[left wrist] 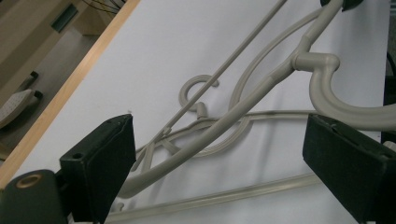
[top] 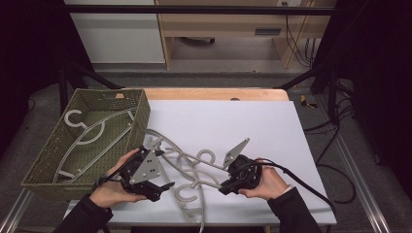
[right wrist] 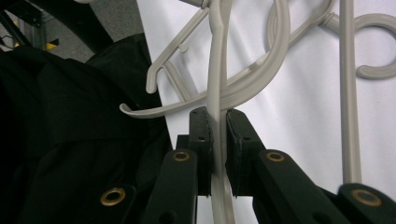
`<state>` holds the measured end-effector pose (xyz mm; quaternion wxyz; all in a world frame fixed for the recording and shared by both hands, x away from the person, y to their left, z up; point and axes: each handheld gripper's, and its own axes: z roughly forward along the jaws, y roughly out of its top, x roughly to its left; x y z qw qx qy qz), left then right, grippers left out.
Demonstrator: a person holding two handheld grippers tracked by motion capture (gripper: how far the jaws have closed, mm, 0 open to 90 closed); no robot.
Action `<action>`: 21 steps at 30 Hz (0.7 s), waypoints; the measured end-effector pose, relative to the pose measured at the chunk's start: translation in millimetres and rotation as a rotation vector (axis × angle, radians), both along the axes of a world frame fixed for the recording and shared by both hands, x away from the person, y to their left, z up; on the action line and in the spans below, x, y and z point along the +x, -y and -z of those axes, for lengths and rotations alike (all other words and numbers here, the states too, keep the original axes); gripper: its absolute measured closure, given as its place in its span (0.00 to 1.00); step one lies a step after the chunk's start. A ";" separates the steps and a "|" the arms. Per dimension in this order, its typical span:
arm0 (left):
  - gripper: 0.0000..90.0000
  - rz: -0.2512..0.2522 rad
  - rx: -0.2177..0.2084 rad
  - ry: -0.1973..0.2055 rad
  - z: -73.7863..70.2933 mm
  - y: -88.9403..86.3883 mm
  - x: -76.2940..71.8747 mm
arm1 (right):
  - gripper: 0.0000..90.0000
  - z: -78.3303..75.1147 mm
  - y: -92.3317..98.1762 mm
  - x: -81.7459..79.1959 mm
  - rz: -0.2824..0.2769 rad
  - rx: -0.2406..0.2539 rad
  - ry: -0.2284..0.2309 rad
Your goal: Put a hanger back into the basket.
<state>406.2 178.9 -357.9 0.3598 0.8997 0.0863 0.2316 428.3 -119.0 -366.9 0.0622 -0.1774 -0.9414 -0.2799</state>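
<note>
- Right gripper view is showing the nearest thing: the right gripper [right wrist: 218,135] is squeezing a thin arm of a grey hanger [right wrist: 215,70] between its two black pads, jaws almost together. I think it is gripping there because the arm is slim and gives a firm hold for pulling this hanger free from the others.
- In the left gripper view, the left gripper [left wrist: 219,163] is standing with its jaws wide, nothing between the pads. A curved hanger bar [left wrist: 243,102] is passing just in front of the jaws, so the hand is probably lining up to take it or to steady the pile.
- In the high view, the tangled hangers [top: 187,167] are lying on the white table top [top: 252,126], between the two hands and near the front edge. Their hooks and arms are crossing over each other, which is likely why both grippers are working together here.
- A little farther, at the left, the green basket [top: 46,160] is sitting half over the table edge, touching the pile. One hanger [top: 87,133] is already lying inside it, so the basket seems to be the place for collecting them.
- Farthest, a wooden desk [top: 218,24] is standing behind the table.
</note>
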 end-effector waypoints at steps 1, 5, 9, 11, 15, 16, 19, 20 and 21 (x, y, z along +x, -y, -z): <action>0.10 0.006 0.013 0.006 1.4 2.3 0.6 | 0.91 -0.8 0.2 -0.6 0.002 0.001 0.000; 0.13 0.030 0.059 0.023 5.8 9.8 1.4 | 0.91 -3.9 3.1 -1.6 -0.011 0.011 0.003; 0.17 0.059 0.106 0.044 10.3 16.5 2.2 | 0.91 -6.4 4.6 -2.5 -0.018 0.024 0.000; 0.20 0.067 0.121 0.052 12.5 19.6 3.5 | 0.91 -6.7 4.4 -2.9 -0.019 0.025 -0.004; 0.27 0.092 0.164 0.083 16.8 26.5 5.2 | 0.91 -6.6 4.1 -3.3 -0.024 0.025 -0.006; 0.29 0.099 0.176 0.089 18.1 28.3 5.6 | 0.91 -6.8 4.3 -3.3 -0.030 0.023 -0.007; 0.35 0.119 0.223 0.118 21.3 32.4 6.5 | 0.91 -7.1 4.3 -3.5 -0.032 0.033 -0.007; 0.38 0.128 0.234 0.119 22.2 33.4 6.8 | 0.91 -7.2 4.3 -3.8 -0.035 0.032 -0.009; 0.39 0.129 0.237 0.126 23.2 34.2 7.0 | 0.91 -7.4 4.6 -3.9 -0.040 0.032 -0.006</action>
